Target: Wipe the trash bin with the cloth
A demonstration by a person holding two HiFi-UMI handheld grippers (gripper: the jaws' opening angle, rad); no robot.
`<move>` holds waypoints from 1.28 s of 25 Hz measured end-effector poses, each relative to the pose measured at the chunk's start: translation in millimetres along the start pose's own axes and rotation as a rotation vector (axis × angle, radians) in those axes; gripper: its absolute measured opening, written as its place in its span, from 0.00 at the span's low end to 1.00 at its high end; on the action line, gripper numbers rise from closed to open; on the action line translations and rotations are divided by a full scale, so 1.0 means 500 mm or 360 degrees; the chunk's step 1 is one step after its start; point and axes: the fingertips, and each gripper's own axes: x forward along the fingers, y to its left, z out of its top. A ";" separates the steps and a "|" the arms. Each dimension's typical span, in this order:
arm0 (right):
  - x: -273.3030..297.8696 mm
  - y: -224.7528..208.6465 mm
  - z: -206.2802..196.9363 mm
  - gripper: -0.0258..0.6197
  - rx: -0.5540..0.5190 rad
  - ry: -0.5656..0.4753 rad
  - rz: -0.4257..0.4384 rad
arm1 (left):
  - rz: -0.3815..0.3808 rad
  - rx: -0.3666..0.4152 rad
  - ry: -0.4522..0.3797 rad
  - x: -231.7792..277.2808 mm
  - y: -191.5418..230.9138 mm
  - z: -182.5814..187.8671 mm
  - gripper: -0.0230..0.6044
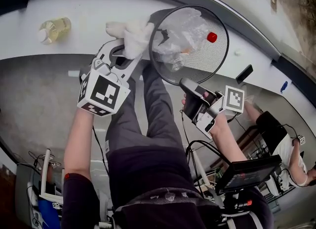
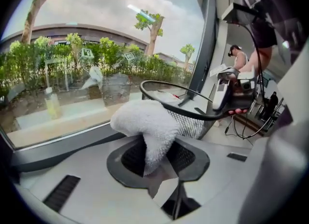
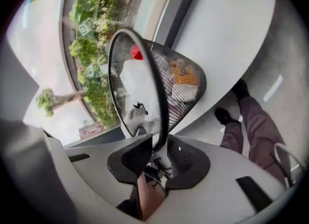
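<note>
Clamping only the trash bin (image 1: 218,59) rim, the right gripper (image 1: 187,87) may slip when the left gripper (image 1: 127,51), pinching the cloth (image 1: 134,33), pushes; rubbish (image 1: 181,29) could spill.

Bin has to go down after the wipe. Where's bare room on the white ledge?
Widest bare ledge: between the bottle and the cloth in the left gripper. A narrower strip right of the bin, up to a small black object. Crowded mid-ledge, where the right gripper clamps the bin rim.

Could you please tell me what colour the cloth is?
White; the cloth shows best in the left gripper view.
</note>
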 end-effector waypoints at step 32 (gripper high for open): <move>0.003 0.018 0.042 0.14 0.0292 -0.0080 0.0152 | -0.0154 0.0190 0.0106 0.004 -0.127 -0.014 0.19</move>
